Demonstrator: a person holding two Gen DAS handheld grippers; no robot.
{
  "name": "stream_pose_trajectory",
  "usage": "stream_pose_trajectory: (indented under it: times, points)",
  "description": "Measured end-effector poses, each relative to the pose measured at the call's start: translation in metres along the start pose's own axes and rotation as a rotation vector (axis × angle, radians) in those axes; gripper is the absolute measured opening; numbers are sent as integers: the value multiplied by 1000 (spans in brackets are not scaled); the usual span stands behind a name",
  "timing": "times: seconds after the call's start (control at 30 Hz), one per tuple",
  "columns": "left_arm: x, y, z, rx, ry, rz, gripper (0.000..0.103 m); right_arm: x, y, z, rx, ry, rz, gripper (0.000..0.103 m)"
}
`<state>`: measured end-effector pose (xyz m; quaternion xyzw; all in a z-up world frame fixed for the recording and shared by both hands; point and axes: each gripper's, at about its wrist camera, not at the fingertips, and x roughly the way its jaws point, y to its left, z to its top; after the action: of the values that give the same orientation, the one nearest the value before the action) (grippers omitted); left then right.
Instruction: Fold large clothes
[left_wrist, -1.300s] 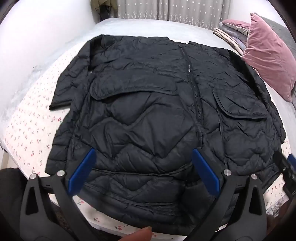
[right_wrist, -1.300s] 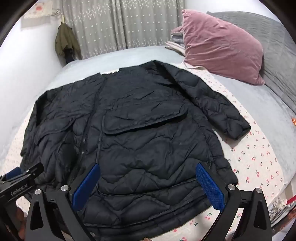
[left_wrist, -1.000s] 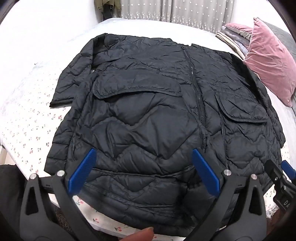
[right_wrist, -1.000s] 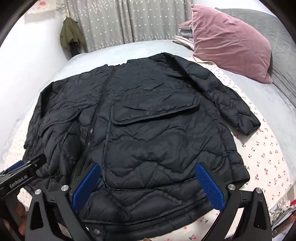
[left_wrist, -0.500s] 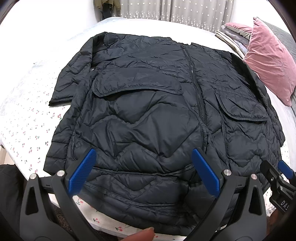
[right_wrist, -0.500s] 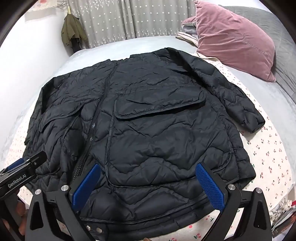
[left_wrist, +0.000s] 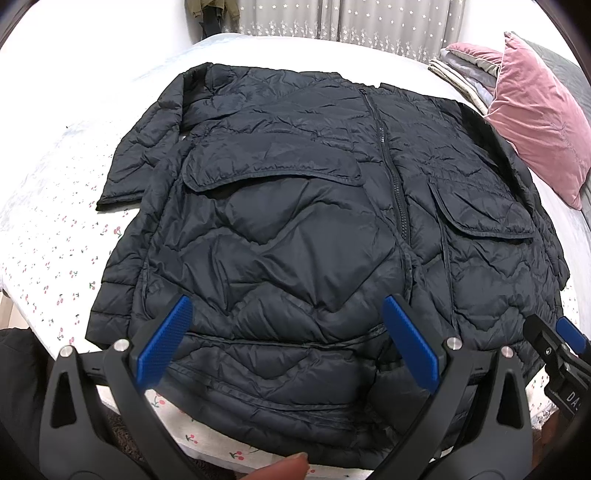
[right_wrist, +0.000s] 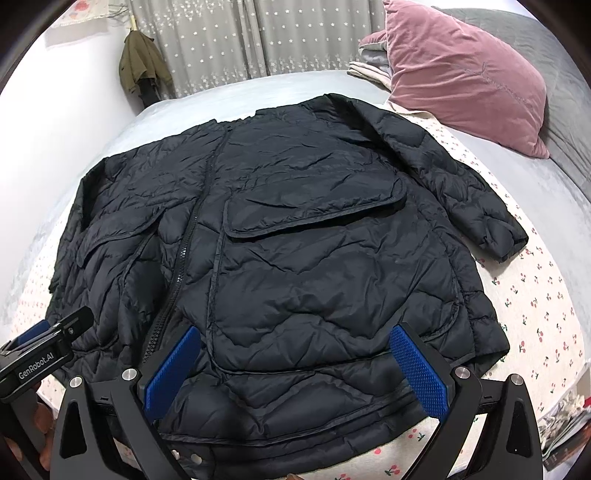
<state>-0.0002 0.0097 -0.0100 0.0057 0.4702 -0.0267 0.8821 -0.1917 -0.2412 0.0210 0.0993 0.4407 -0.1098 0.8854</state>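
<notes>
A black quilted puffer jacket lies flat, front up and zipped, on the bed, hem toward me; it also shows in the right wrist view. Its left sleeve and right sleeve lie spread beside the body. My left gripper is open and empty, hovering over the hem's left half. My right gripper is open and empty, over the hem's right half. Each gripper shows at the edge of the other's view.
The bed has a cherry-print sheet and a grey cover. A pink velvet pillow and folded blankets lie at the right. Curtains and a hanging green garment stand behind the bed.
Both grippers have drifted a little nearer the jacket, still open. The jacket has not moved.
</notes>
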Motion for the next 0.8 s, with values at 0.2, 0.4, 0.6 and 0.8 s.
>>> stream_pose_trajectory:
  times: [0.2,0.4,0.6,0.8]
  points:
    - [0,0,0,0,-2,1,102,-1,-2,0,2,0,1,103]
    - [1,0,-1,1,-1,1,102,-2,-4,0,8,0,0,103]
    - [0,0,-1,0,-1,1,102,-1,-4,1,7,1,-1,103]
    - [0,0,-1,1,-3,2,102,-2,-4,0,8,2,-2,103]
